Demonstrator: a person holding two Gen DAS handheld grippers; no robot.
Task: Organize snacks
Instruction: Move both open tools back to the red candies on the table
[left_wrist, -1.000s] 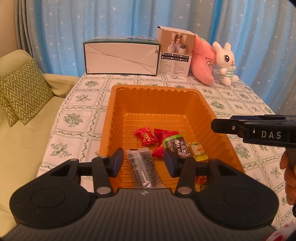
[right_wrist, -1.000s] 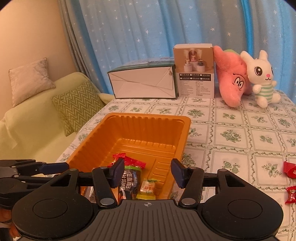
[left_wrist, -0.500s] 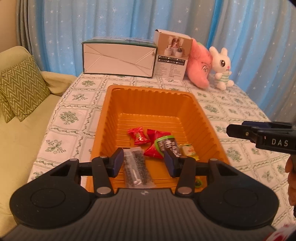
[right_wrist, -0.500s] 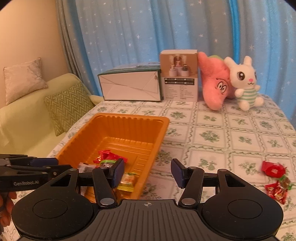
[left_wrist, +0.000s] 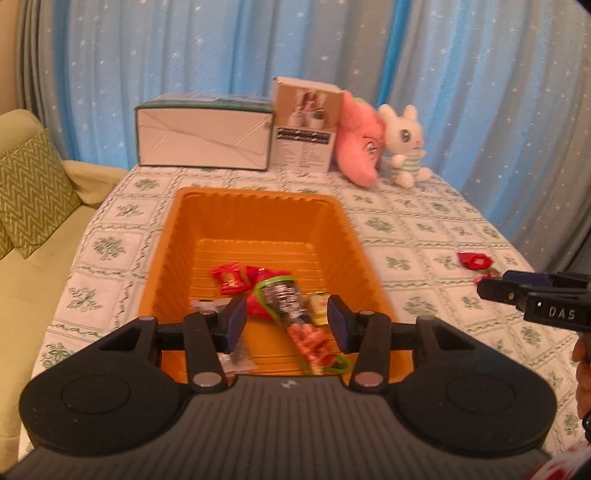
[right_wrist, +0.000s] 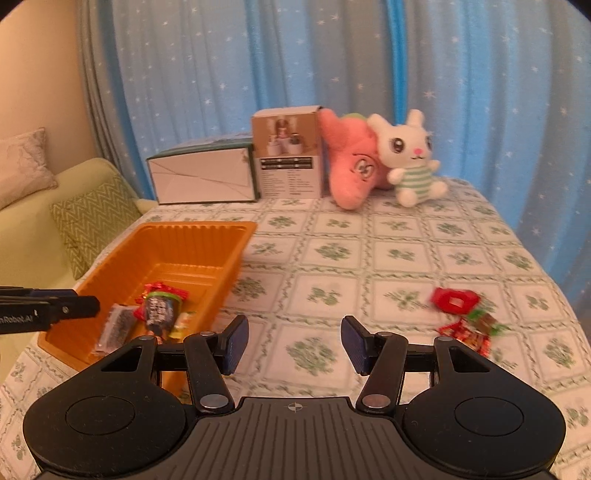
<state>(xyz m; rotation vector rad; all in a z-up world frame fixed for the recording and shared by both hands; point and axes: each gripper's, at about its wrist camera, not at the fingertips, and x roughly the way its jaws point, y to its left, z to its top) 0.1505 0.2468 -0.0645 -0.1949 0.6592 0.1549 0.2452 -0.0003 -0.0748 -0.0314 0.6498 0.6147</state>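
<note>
The left gripper (left_wrist: 284, 323) hangs over the near end of the orange tray (left_wrist: 258, 206), its jaws parted and empty, nothing pressed between the blue pads. Below it, in the near half of the tray, lie the gathered snacks: a clear packet with dark contents (left_wrist: 236, 350) by the near left wall, a long dark wrapper with a green border (left_wrist: 284, 299) running toward the near wall, a red candy (left_wrist: 229, 278) further in, and a small yellow-green sweet (left_wrist: 318, 302) by the right wall. The far half of the tray is bare.

The right gripper (right_wrist: 294, 343) hovers over the tablecloth (right_wrist: 332, 254) just right of the tray, near the front edge of the table, its jaws likewise spread with nothing in them. Near the table's right edge sit the loose snacks: a red wrapped candy (right_wrist: 455, 300) and, just nearer, a small heap of red and green wrappers (right_wrist: 471, 330), blurred.

Along the far edge of the table stand a white carton (right_wrist: 203, 177), an upright printed box (right_wrist: 288, 158), a pink plush (right_wrist: 351, 166) and a white rabbit plush (right_wrist: 413, 158), touching one another.
</note>
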